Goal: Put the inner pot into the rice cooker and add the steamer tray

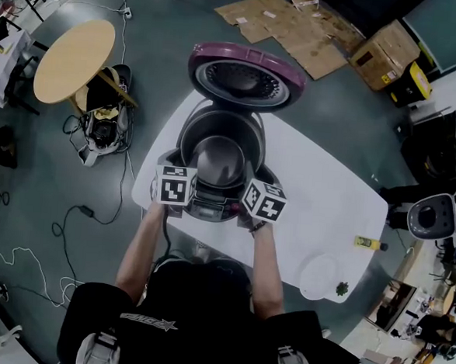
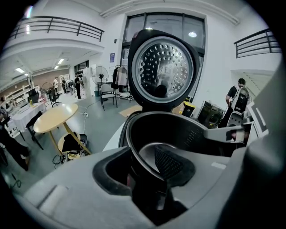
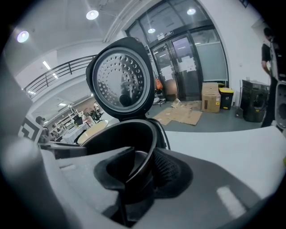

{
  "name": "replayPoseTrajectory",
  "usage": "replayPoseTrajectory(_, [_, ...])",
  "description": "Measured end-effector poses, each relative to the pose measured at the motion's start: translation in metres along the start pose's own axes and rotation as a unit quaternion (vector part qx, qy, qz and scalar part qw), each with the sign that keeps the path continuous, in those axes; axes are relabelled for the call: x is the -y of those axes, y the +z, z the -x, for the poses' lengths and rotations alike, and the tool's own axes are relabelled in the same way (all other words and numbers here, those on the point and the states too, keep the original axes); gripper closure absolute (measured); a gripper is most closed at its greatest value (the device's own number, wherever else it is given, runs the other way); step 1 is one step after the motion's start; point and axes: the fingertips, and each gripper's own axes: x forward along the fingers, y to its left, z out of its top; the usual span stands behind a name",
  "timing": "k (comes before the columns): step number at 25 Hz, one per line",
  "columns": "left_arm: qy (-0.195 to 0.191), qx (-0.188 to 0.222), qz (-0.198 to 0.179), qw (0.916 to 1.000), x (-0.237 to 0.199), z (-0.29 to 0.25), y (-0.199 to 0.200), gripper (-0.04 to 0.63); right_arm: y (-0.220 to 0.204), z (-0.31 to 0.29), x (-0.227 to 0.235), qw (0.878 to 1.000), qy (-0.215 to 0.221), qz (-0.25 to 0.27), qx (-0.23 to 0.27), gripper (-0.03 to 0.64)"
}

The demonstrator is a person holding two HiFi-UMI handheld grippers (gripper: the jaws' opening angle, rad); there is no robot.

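At the table's (image 1: 328,192) left end, cooker (image 1: 186,132), with lid (image 1: 245,76) upright behind it. In the cooker, pot (image 1: 220,160) — rim pinched at near left by left gripper (image 2: 147,167), at near right by right gripper (image 3: 138,172). At near right corner, tray (image 1: 319,275); bottle (image 1: 370,242) by right edge.

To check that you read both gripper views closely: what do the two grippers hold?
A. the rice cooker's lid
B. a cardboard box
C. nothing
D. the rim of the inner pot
D: in each gripper view the dark rim of the inner pot runs between the jaws of the left gripper and the right gripper, pinched by their pads.
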Motion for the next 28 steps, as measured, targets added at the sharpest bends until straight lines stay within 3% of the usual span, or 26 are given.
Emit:
replayPoseTrajectory(15, [0.009,-0.014,-0.012,0.9998,-0.0019,-0.0006,0.0008,0.423,-0.0072,-0.0034,0.0013,1.000,0.006,-0.005,-0.028,0.491])
replayPoseTrajectory(28, [0.012,-0.023,-0.015,0.9995,-0.0026,-0.0036,-0.0010,0.427,-0.0084,-0.0050,0.0012,0.999,0.010,-0.011,-0.043,0.449])
